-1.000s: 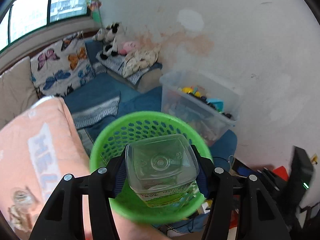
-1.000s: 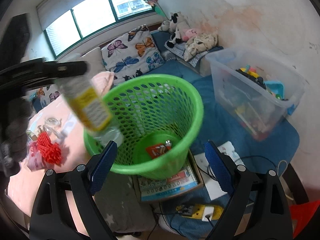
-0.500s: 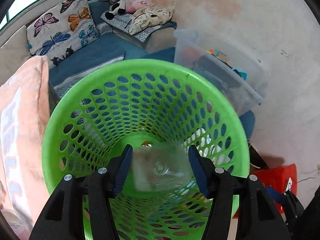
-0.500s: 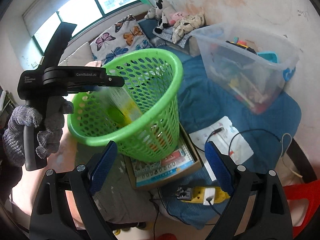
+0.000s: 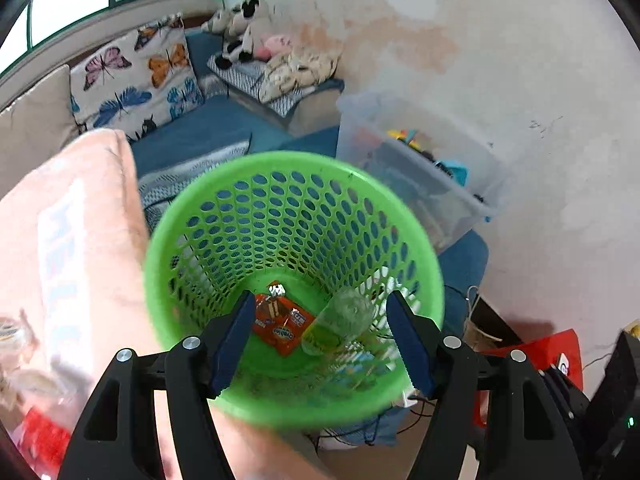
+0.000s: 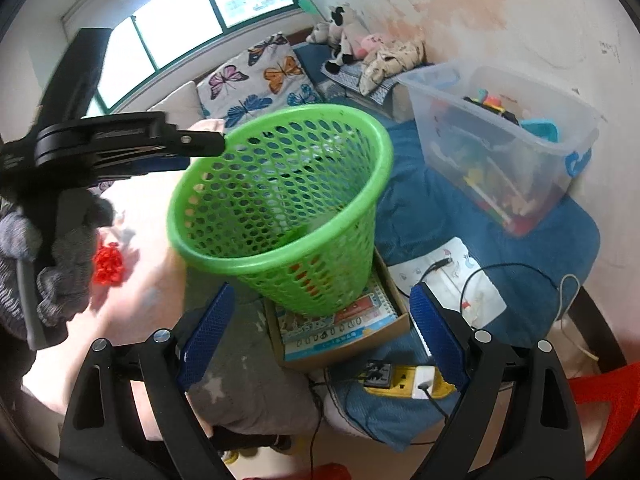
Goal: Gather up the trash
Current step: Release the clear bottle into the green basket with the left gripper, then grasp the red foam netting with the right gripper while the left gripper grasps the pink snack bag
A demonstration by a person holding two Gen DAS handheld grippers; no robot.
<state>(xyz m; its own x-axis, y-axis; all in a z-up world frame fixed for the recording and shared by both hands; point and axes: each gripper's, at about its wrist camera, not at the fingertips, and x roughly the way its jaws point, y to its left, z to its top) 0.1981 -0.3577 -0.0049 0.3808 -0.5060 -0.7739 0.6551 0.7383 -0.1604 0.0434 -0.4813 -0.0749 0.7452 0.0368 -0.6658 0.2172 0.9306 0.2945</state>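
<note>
A green perforated trash basket (image 5: 208, 240) stands beside the pink bed; it also shows in the right wrist view (image 6: 360, 152). At its bottom lie a clear plastic bottle (image 5: 338, 320) and an orange snack wrapper (image 5: 280, 322). My left gripper (image 5: 322, 340) is open and empty, held above the basket's near rim; it shows from the side in the right wrist view (image 6: 128, 148). My right gripper (image 6: 320, 320) is open and empty, in front of the basket's lower wall.
A pink blanket (image 5: 72, 248) lies at the left with red netting (image 6: 107, 264) on it. A clear toy bin (image 6: 504, 136) stands at the right on blue mats. A cardboard box with a book (image 6: 340, 336), a yellow power strip (image 6: 404, 380) and cables lie on the floor.
My left gripper opened and let go of the clear bottle, which dropped to the basket's bottom. The left gripper then drew back from the basket. The right gripper stayed open.
</note>
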